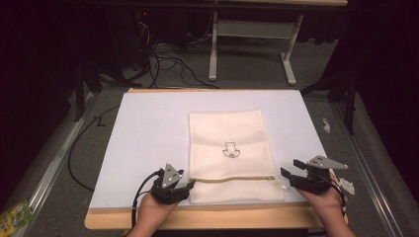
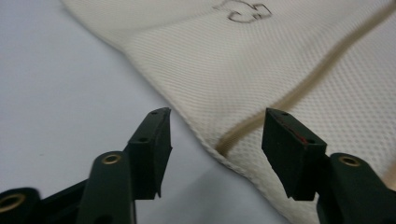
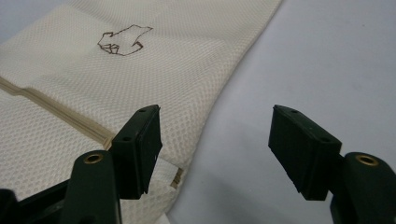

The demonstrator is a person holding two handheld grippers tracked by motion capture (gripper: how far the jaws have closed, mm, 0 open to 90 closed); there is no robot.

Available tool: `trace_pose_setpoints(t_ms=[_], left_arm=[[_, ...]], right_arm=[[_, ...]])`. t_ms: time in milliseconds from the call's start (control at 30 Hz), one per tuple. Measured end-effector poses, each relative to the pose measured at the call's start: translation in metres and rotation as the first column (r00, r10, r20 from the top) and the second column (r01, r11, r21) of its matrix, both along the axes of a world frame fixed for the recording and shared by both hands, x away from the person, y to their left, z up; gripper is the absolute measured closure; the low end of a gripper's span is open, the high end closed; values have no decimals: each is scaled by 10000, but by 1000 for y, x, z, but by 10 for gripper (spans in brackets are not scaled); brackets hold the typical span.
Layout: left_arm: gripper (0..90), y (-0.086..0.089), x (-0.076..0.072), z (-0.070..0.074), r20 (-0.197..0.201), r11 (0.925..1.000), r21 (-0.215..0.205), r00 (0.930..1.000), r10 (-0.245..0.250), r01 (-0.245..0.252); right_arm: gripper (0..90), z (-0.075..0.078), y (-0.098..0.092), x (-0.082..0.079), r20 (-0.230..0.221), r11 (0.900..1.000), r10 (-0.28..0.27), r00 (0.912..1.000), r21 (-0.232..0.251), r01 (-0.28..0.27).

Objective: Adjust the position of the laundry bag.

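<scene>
A cream mesh pouch [image 1: 228, 148] is laid flat on a white sheet [image 1: 148, 133] that covers the wooden table [image 1: 207, 218]. A small dark outline drawing [image 1: 230, 149] is printed near the pouch's middle, and a tan zipper line [image 1: 232, 178] is seen running across its near part.

The left gripper [image 1: 184, 186] is held by the person's left hand [image 1: 153, 212] at the pouch's near left corner. Its jaws are spread apart, with nothing between them. In the left gripper view, the end of the zipper line [image 2: 243, 133] and the pouch's edge are seen in the gap between the jaws of the left gripper [image 2: 217, 140]; the pouch [image 2: 261, 70] spreads ahead and toward the right-hand jaw, bare white sheet [image 2: 60, 93] toward the left-hand jaw. Contact with the fabric cannot be told.

The right gripper [image 1: 291, 170] is held by the right hand [image 1: 326, 202] just beside the pouch's near right corner. Its jaws are likewise wide apart and empty. In the right gripper view, the pouch [image 3: 154, 70] lies ahead of and under the left-hand jaw of the right gripper [image 3: 215, 144], with the zipper line [image 3: 60, 112] ending beside that jaw at a small white tab [image 3: 170, 172]. Bare sheet [image 3: 317, 60] is seen in the gap and beyond the right-hand jaw. The drawing [image 3: 123, 39] is seen farther ahead.

A black cable [image 1: 141, 190] trails from the left gripper.
</scene>
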State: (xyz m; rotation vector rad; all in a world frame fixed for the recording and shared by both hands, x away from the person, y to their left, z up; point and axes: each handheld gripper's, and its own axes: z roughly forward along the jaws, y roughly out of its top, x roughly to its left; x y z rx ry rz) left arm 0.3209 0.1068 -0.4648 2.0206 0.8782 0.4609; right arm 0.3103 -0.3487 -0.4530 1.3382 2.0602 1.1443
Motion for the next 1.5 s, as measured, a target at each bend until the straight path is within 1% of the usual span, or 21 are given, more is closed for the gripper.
trace_pose_setpoints(t_ms=[100, 133, 167, 300, 400, 467, 500, 533, 633, 667, 767, 800, 833, 900, 967, 1033, 1067, 1133, 1233, 1367, 1500], left_arm=[[375, 10, 6, 1, -146, 9980, -471, 9990, 425, -432], [361, 13, 8, 1, -200, 9974, -530, 9987, 475, -485], [361, 15, 9, 1, -191, 9969, -565, 9983, 545, -555], [322, 19, 14, 1, -300, 9937, -941, 9979, 583, -608], [309, 20, 16, 1, -275, 9928, -1002, 9977, 627, -652], [308, 20, 15, 2, -254, 9931, -1001, 9979, 591, -614], [309, 20, 14, 3, -210, 9935, -988, 9983, 543, -561], [311, 20, 14, 4, -128, 9941, -981, 9989, 460, -470], [314, 19, 14, 5, -118, 9943, -973, 9991, 416, -425], [316, 18, 14, 5, -134, 9941, -996, 9990, 420, -431], [316, 18, 14, 5, -121, 9945, -962, 9991, 406, -416], [316, 19, 13, 5, -106, 9945, -968, 9992, 389, -397], [316, 19, 13, 5, -106, 9945, -968, 9992, 389, -397], [316, 19, 13, 5, -117, 9944, -980, 9992, 387, -396], [322, 19, 14, 4, -152, 9940, -1011, 9990, 413, -426], [322, 18, 15, 4, -149, 9938, -1019, 9990, 425, -438], [322, 18, 15, 4, -146, 9939, -1016, 9990, 424, -437], [322, 18, 14, 4, -127, 9938, -1014, 9990, 436, -447], [322, 19, 14, 5, -107, 9934, -1050, 9989, 448, -456], [322, 20, 13, 6, -99, 9920, -1172, 9989, 467, -476], [339, 20, 12, 8, -68, 9917, -1231, 9993, 375, -381]], right_arm=[[404, -1, 7, -1, -31, 9998, 98, 9999, -184, -99], [454, 0, 12, -2, -5, 9994, 131, 9999, -334, -131], [454, 0, 12, -2, -5, 9994, 131, 9999, -334, -131], [516, -1, 22, -3, -28, 9979, 321, 9995, -559, -322], [555, -2, 27, -4, -147, 9965, 353, 9993, -751, -363], [644, -3, 29, -5, -142, 9949, 502, 9986, -865, -513], [738, -2, 29, -5, -128, 9944, 610, 9981, -852, -619], [900, 0, 33, -7, -207, 9900, 1085, 9939, -888, -1099], [900, 0, 38, -6, -327, 9863, 1337, 9905, -926, -1362], [900, -4, 43, -5, -533, 9803, 1600, 9857, -1081, -1650], [891, -6, 46, -5, -630, 9770, 1626, 9847, -1294, -1696], [781, -3, 43, -5, -430, 9838, 1293, 9907, -1193, -1336], [781, -3, 43, -5, -430, 9838, 1293, 9907, -1193, -1336], [724, -2, 36, -4, -397, 9909, 860, 9955, -1005, -896], [668, -5, 30, -1, -719, 9933, 401, 9966, -1050, -476], [648, -11, 27, 1, -1116, 9949, 343, 9932, -905, -446], [612, -16, 26, 3, -1617, 9964, 411, 9860, -671, -526], [605, -18, 26, 4, -1830, 9963, 496, 9819, -606, -616], [613, -21, 28, 3, -1762, 9962, 449, 9833, -662, -573], [835, -19, 34, 2, -1806, 9925, 666, 9813, -886, -837], [849, -15, 36, 1, -1607, 9865, 885, 9830, -1227, -1089]])
